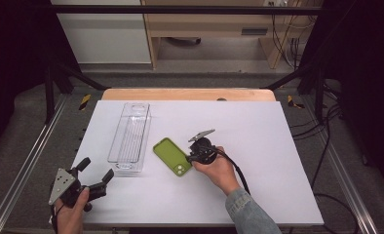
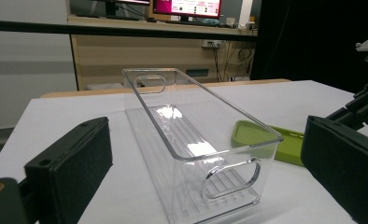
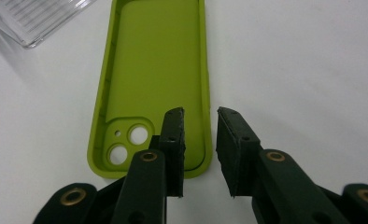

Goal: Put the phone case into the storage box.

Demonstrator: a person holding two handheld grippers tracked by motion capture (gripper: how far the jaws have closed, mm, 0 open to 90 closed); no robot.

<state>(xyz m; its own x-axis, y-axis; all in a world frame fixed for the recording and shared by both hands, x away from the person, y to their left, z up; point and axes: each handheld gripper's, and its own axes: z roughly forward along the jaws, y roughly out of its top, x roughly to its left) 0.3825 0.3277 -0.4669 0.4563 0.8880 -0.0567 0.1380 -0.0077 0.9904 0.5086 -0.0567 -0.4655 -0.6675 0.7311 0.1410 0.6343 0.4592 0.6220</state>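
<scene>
One green phone case [image 3: 154, 70], one clear bin [image 1: 129, 136]. Right gripper [image 3: 200, 140] jaws straddle the case's side wall, not yet clamped; left gripper [image 1: 93, 176] spread wide.

Green phone case [image 3: 154, 70] lies flat on the white table, hollow side up, camera cutout at the end nearest the right gripper [image 3: 201, 140]. The jaws straddle its long side wall near that end: one jaw inside the case, the other outside, a narrow gap left, pads not yet pressing.
</scene>
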